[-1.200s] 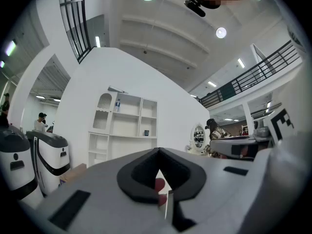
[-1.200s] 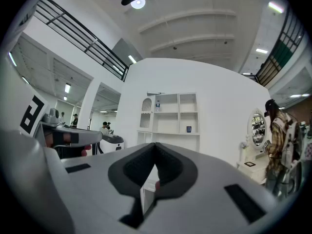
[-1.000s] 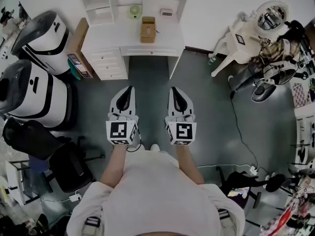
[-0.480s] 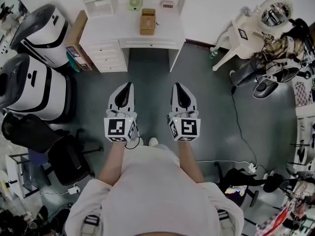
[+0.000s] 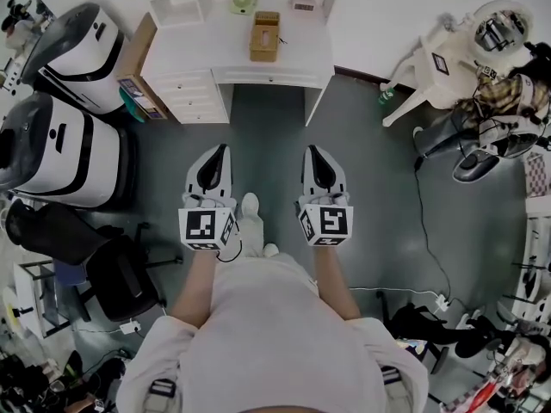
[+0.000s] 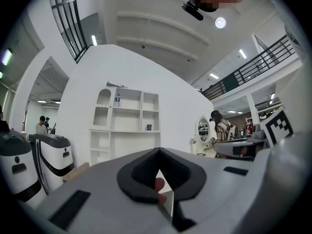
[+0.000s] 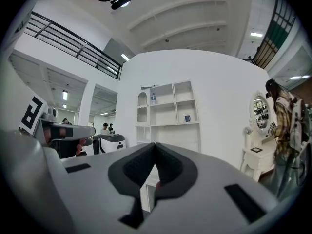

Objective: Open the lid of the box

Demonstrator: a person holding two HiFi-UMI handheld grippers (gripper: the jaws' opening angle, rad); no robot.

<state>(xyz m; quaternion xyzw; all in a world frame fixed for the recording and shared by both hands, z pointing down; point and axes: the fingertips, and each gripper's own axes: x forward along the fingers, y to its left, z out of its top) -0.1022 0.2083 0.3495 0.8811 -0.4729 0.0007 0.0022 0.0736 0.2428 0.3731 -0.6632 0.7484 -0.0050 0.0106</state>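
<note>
Both are carrying nothing right now: the left gripper and right gripper each have their jaws pressed together with nothing between them; fair enough, since the box is well out of reach, sitting on the white desk about midway along it, nearer the back edge, lid apparently down; 2 forearms run straight out from the waist, side by side, grippers level and aimed at the desk over the floor; looks like the approach, no grasp yet
</note>
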